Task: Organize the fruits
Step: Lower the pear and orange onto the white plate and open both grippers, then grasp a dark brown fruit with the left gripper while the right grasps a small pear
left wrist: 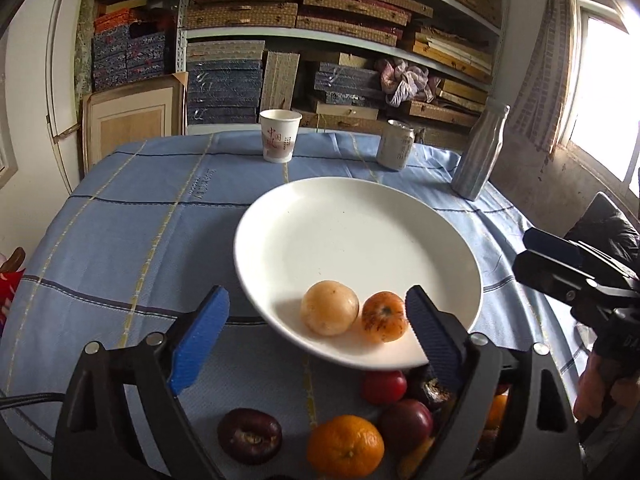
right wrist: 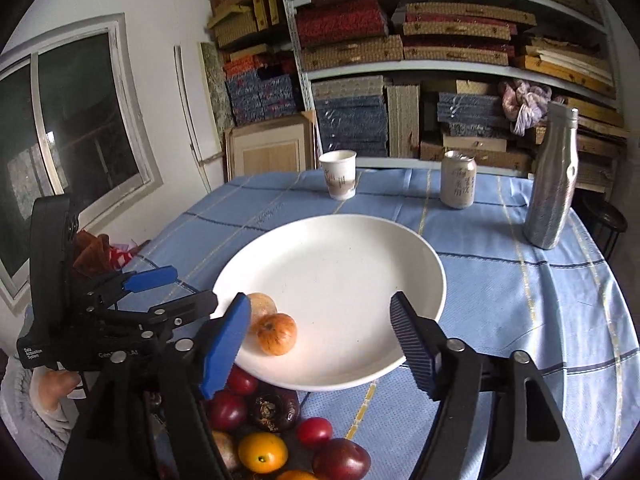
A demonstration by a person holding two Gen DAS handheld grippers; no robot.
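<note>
Left gripper (left wrist: 316,332) angled down over plate (left wrist: 360,216), jaws apart, empty; right gripper (right wrist: 320,336) likewise.

A glossy white ceramic plate (right wrist: 360,264) sits on a matt, woven blue cloth (left wrist: 132,216) with thin stitched stripes covering the bench. On the plate, a pale, smooth-skinned fruit (left wrist: 329,307) and an orange fruit (left wrist: 384,316) with a dull, speckled skin. Beyond, a paper cup (left wrist: 279,135), a metal can (right wrist: 458,184) with a matt printed wrap, and a silvery bottle (right wrist: 552,176) with a textured sheen. Each hand-held gripper is black plastic with ribbed pads (left wrist: 200,340). Shelves hold cloth-covered and woven boxes (right wrist: 352,54).
</note>
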